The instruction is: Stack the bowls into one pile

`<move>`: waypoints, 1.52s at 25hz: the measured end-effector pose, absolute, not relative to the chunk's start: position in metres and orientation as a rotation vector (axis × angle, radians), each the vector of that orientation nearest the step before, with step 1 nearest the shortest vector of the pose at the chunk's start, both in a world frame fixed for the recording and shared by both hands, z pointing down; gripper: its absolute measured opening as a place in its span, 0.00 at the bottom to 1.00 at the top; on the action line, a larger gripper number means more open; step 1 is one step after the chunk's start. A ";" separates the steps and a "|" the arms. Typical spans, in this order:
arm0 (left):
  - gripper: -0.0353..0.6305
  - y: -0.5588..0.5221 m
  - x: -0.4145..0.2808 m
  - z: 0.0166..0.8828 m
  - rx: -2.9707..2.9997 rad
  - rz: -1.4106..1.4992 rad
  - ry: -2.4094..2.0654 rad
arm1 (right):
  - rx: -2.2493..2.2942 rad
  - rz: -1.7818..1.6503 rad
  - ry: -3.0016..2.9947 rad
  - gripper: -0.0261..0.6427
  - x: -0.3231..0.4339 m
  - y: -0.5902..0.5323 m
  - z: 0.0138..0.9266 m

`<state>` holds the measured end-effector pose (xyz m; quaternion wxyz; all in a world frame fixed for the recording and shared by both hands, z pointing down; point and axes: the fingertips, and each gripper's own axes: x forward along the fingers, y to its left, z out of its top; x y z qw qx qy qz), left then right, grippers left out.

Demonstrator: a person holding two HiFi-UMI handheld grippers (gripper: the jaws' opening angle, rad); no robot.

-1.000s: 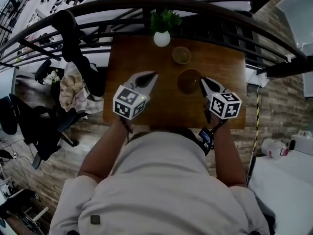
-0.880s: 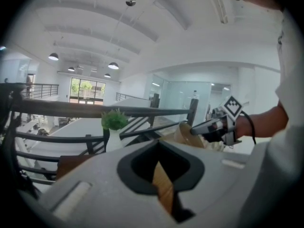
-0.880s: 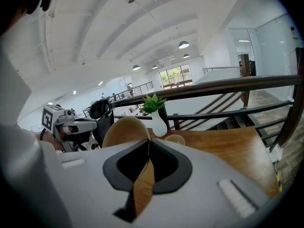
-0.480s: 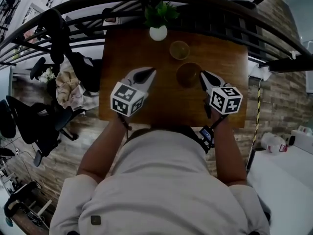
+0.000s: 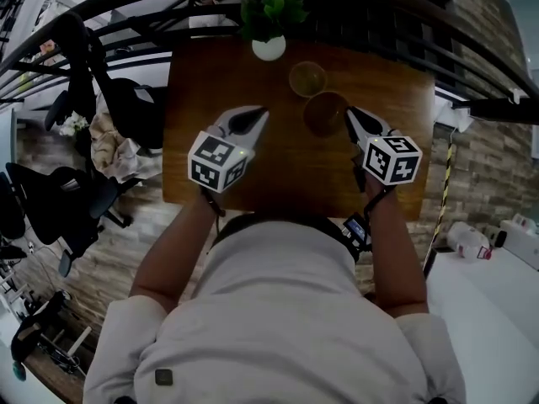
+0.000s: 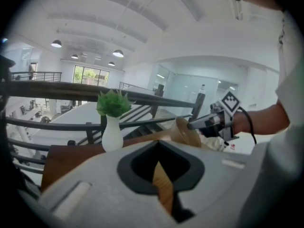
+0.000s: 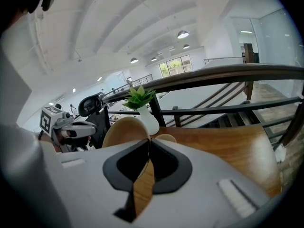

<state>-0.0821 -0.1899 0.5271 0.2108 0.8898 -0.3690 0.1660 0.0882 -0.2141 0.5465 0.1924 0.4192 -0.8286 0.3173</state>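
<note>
While the right gripper (image 5: 350,118) pinches the larger brown wooden bowl (image 5: 324,112) by its rim, the smaller tan wooden bowl (image 5: 307,79) lies at its eleven o'clock. The left gripper (image 5: 258,114) is closed, empty and farther off.

Ceiling lamps (image 6: 118,53) high above your left tongs (image 6: 159,142) give bright, even light that washes the background pale, while your head view is dimmer. The fisheye bows the railing (image 7: 228,75) ahead of your right tongs (image 7: 148,141), and each tong's own shell blurs close up, ringed by black corners.
</note>
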 end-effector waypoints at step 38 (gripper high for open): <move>0.06 -0.289 -0.064 0.656 2.295 0.509 -1.003 | 1.084 1.095 -2.265 0.09 0.058 -0.337 0.689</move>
